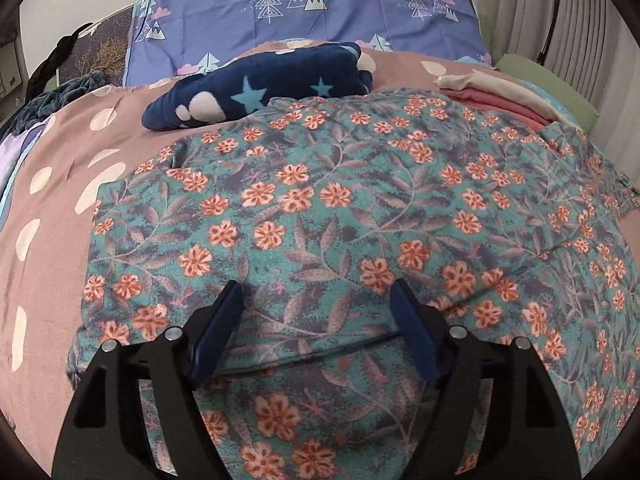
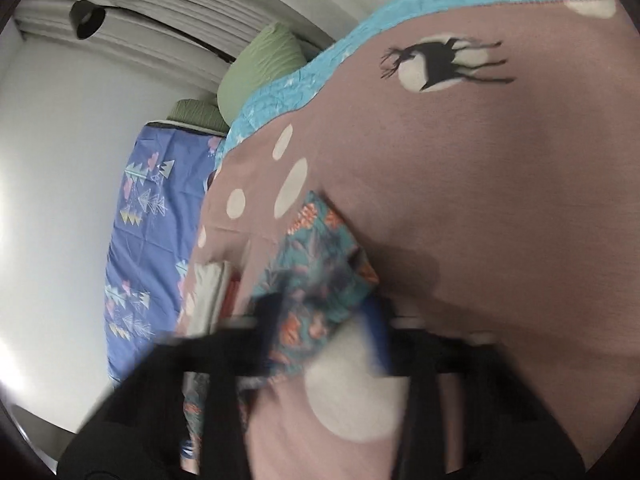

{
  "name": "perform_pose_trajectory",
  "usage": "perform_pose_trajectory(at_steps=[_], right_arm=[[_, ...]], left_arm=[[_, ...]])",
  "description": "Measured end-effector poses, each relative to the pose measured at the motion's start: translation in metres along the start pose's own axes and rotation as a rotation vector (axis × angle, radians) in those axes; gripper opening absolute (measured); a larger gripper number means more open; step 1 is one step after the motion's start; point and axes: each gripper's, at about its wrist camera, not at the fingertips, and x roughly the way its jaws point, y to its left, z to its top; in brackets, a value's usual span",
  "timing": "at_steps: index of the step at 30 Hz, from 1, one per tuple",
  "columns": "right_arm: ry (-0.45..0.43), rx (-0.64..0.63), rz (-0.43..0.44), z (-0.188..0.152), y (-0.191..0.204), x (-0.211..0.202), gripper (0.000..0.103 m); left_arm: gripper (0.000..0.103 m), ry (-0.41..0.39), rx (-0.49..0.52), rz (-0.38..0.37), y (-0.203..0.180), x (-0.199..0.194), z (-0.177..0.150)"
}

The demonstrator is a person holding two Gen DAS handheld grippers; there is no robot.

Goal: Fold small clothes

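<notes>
The floral garment [image 1: 340, 200] lies spread flat on my bed, over the pinkish-brown bedspread [image 1: 52, 208] with its white ovals, and it fills most of what my left camera sees. A folded edge of it runs across just under my left gripper [image 1: 316, 300], whose blue-padded fingers [image 1: 218, 328] stand spread apart above the cloth with nothing pinched between them.

In my right camera the picture is smeared, but a bunched corner of the same floral garment [image 2: 316, 264] sits between the fingers of my right gripper [image 2: 320, 312]. The blur hides the pads, so I cannot see the grip itself; the tongs are pressed nearly together, closed on that corner as far as I can tell.

Beyond the garment, a navy fleece with pale stars [image 1: 260, 84] lies bundled near its far edge. To the right, a small stack of folded cream and pink clothes [image 1: 504, 100] rests just beside it. At the head of the bed is a purple sheet printed with trees [image 1: 304, 4], and a green pillow [image 2: 264, 64] sits against the curtain.
</notes>
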Motion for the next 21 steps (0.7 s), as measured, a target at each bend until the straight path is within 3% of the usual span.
perform_pose_trajectory(at_steps=[3,5,7,11,13,16,19,21], right_arm=[[-0.011,-0.025,0.057,-0.01,0.033,0.001,0.007],[0.026,-0.112,0.179,-0.035,0.081,0.0,0.007],[0.097,-0.193,0.293,-0.069,0.128,0.002,0.007],[0.303,-0.463,0.54,-0.192,0.231,0.008,0.007],[0.445,-0.594,0.607,-0.269,0.26,0.022,0.007],[0.623,-0.73,0.532,-0.357,0.261,0.058,0.007],[0.725,-0.795,0.399,-0.407,0.239,0.086,0.008],[0.727,-0.862,0.334,-0.422,0.226,0.092,0.009]], left_arm=[[0.054,-0.016,-0.012,-0.019,0.002,-0.003,-0.001],[0.042,-0.018,-0.008,-0.017,0.002,-0.004,0.0],[0.039,-0.02,0.006,-0.016,-0.001,-0.004,0.0],[0.038,-0.019,0.003,-0.026,-0.002,-0.005,-0.001],[0.038,-0.013,-0.019,-0.052,0.003,-0.004,-0.001],[0.038,-0.008,-0.041,-0.081,0.009,-0.003,0.0],[0.039,-0.005,-0.038,-0.088,0.009,-0.003,-0.001],[0.039,-0.007,-0.026,-0.088,0.007,-0.003,0.0]])
